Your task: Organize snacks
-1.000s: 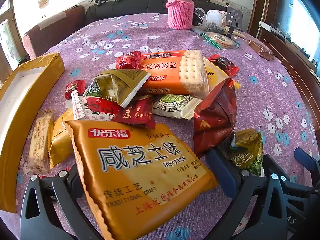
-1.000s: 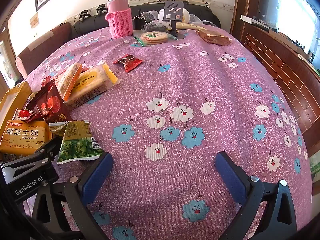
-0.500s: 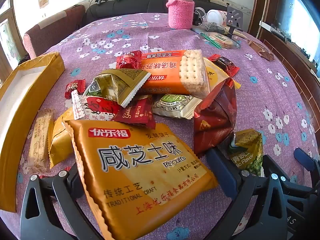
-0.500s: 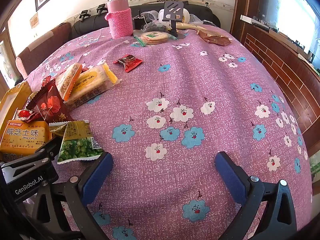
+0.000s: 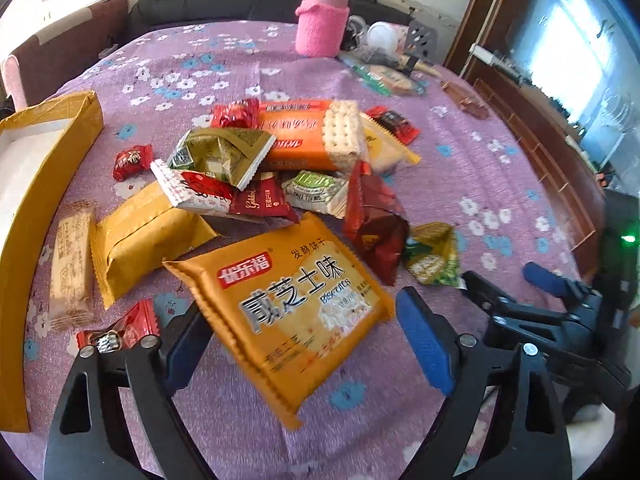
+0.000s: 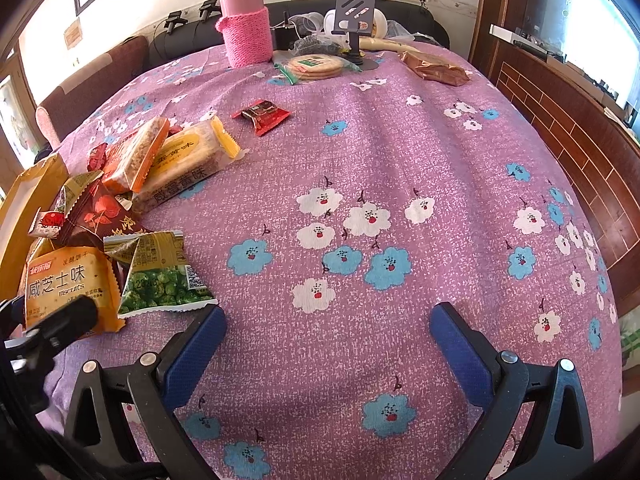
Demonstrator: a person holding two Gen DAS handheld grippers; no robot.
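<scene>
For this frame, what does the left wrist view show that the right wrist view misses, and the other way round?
Only the left wrist view: the plain yellow pack, the pale wafer bar, the red candy by the left claw, whose jaws are closing around the biscuit pack, and the right claw's blue pad from the side. Only the right wrist view: the open right claw over bare cloth. Both: the biscuit pack, the green pea pack, the pink flask and the yellow box.

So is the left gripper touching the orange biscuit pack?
Cannot tell. Left wrist view: biscuit pack lies between the left gripper's closing jaws; gap at one pad, other blurred.
</scene>
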